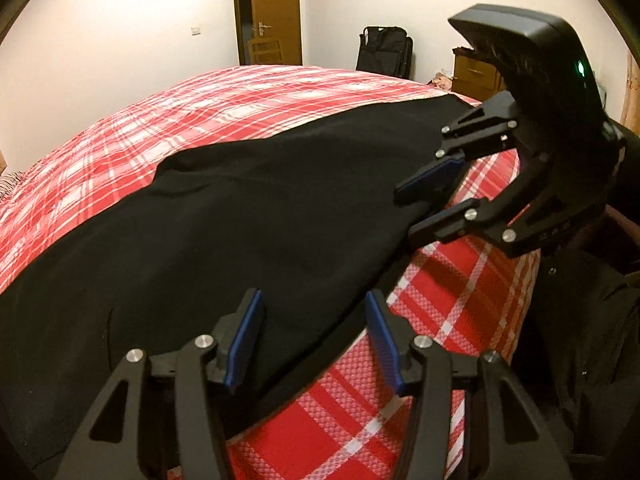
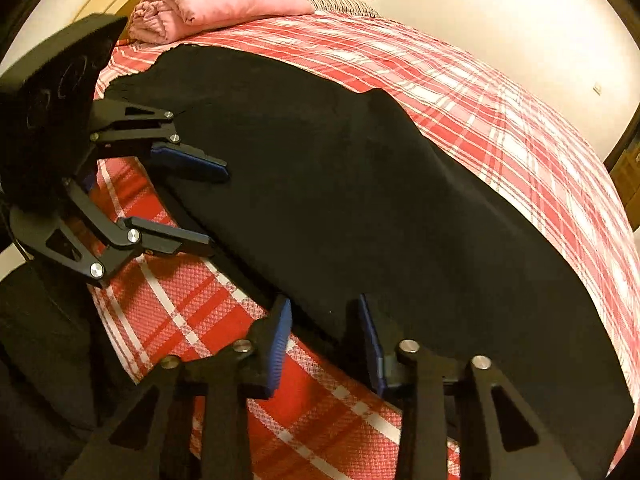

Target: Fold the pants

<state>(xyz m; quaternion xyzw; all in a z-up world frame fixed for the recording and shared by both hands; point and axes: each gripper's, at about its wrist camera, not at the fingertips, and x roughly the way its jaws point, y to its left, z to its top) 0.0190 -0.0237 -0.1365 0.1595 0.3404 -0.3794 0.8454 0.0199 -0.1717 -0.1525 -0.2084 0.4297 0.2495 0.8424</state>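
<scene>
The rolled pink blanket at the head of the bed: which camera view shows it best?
The right wrist view shows it best: the rolled pink blanket lies at the far end of the red plaid bed cover, beyond the black pants. The left wrist view faces the door end of the room and does not show it.

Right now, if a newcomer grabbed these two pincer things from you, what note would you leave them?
Left gripper: open, poised over the near edge of the black pants, gripping nothing.
Right gripper: open too, at the same near edge further along, also gripping nothing.
The pants lie spread lengthwise on the red plaid bedspread, mostly flat, with a few wrinkles. A rolled pink blanket sits at the head of the bed, clear of the work.
Done: the pants look laid out; whether a first fold has been made I cannot tell.
Left: probably close both grippers on the near edge, then fold the pants over.
</scene>
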